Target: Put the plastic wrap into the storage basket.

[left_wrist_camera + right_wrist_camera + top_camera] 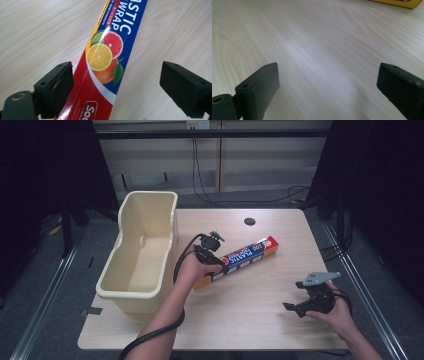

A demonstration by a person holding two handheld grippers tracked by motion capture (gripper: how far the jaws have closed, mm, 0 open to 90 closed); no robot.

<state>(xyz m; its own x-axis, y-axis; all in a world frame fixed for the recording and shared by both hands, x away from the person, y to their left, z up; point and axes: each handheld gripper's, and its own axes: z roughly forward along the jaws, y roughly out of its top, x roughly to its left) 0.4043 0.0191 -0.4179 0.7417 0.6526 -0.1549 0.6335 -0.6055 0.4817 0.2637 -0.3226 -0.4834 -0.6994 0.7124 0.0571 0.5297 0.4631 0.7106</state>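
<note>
— Two grippers on the table, both spread wide. Where's the box?

— Box runs right between my left gripper's jaws, lengthwise away from me, citrus print facing up. It lies closer to the jaw on the left of that view, nearly against it; the other jaw stands well clear. Nothing clamped.

— And from above?

— Left gripper hovers over the box near its middle-to-near end; bin sits just beside my left hand.

— Right side?

— Right gripper is well apart from the box, jaws gaping over bare wood. A yellow box corner peeks far ahead of it.
</note>
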